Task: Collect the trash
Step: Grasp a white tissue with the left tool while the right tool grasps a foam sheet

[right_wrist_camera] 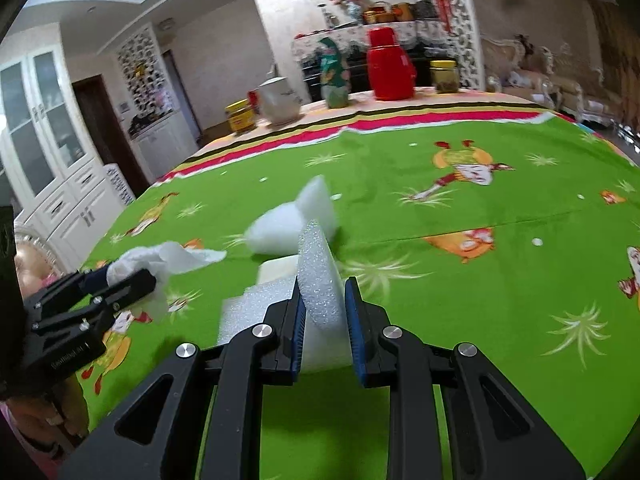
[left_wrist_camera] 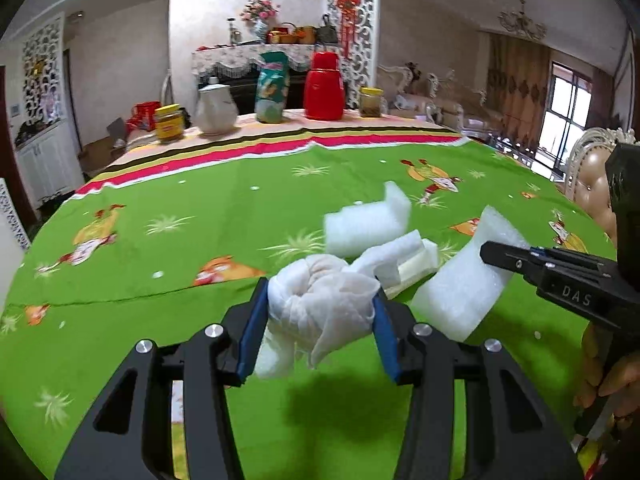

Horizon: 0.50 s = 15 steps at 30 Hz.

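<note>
Left gripper (left_wrist_camera: 320,320): blue-padded jaws clamped on a crumpled white tissue wad (left_wrist_camera: 320,300), lifted above the green cartoon-print tablecloth (left_wrist_camera: 160,220)
Right gripper (right_wrist_camera: 325,316): jaws clenched on a curved white foam sheet (right_wrist_camera: 320,280), just right of the tissue wad
Loose trash: an L-shaped white foam block (left_wrist_camera: 366,226) and smaller white foam scraps (left_wrist_camera: 404,258) lie on the tablecloth just beyond the tissue wad
Far edge: red thermos flask (left_wrist_camera: 324,86), white ceramic jug (left_wrist_camera: 216,108) and yellow-lidded jar (left_wrist_camera: 169,122), well apart from the tissue wad
</note>
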### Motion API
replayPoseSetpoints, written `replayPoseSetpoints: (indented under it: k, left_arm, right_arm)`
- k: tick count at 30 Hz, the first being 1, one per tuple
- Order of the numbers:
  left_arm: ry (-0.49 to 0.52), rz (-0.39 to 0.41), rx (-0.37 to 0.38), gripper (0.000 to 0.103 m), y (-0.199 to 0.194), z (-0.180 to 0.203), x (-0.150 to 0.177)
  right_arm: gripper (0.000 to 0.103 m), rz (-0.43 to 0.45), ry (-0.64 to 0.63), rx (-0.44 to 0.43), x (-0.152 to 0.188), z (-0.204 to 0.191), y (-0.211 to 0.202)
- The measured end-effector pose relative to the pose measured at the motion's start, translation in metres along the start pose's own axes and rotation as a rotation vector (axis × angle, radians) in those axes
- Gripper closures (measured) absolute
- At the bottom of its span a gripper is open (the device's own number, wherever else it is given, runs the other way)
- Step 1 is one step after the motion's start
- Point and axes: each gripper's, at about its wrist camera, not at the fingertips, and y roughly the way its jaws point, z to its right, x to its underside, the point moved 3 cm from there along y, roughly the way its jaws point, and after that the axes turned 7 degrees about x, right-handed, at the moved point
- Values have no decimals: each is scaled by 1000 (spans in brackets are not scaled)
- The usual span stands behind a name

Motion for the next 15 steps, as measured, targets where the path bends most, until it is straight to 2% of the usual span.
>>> replayPoseSetpoints:
  k: [4, 8, 15]
  left_arm:
    - [-21, 6, -37, 56, -22, -12, 11]
    - [-65, 17, -41, 56, -44, -23, 23]
    - [-82, 15, -55, 56, -66, -36, 44]
  right_arm:
    - [80, -1, -68, -34, 5, -24, -4]
    - [80, 12, -110, -74, 8, -43, -13]
    - [80, 16, -159, -66, 14, -74, -29]
